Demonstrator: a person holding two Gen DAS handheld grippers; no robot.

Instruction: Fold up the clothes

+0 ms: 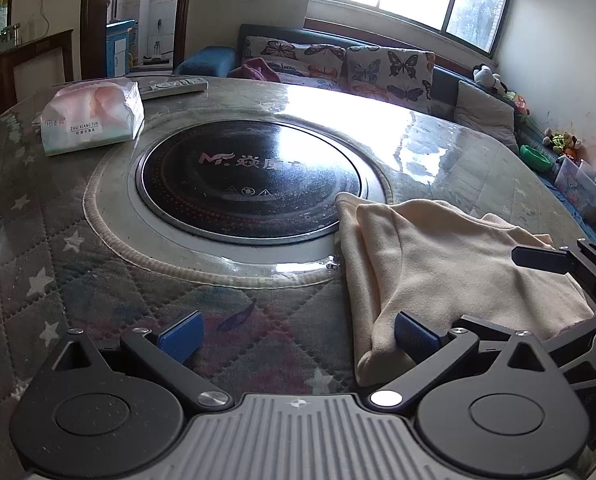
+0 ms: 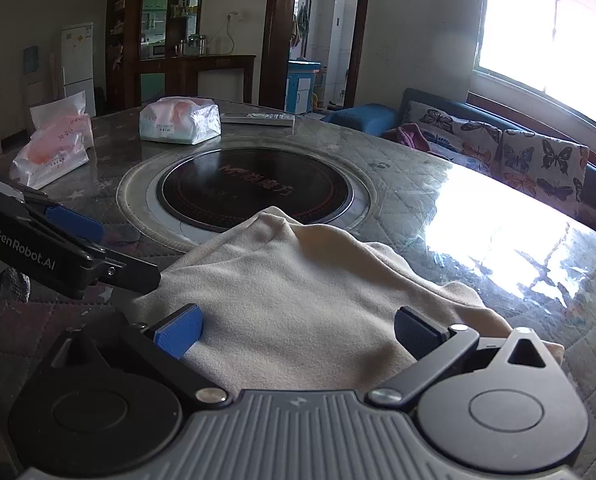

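Garment: a cream cloth [image 2: 298, 300] lies in a loose heap on the near part of the table [image 2: 438, 168], its far tip touching the rim of the round black cooktop [image 2: 254, 192] set into the middle. It is bunched and part doubled over, not yet a tidy fold.

Left gripper [image 1: 298, 336]: jaws spread wide, holding nothing. It sits low at the cloth's left edge, one blue pad over the quilted cover, the other against the fabric, placed (by my reading) to take that edge.

Right gripper [image 2: 298, 330]: jaws likewise spread, empty, poised over the near middle of the cloth with fabric between and beneath the pads; whether they touch it is unclear.

Why side by side: one tool per side lets an edge be lifted evenly.

Clutter: a tissue pack [image 1: 94, 118] and a remote [image 1: 174, 87] sit at the far side, well apart from the cloth, so the working area is free.

Stage: likely early, about to grasp.
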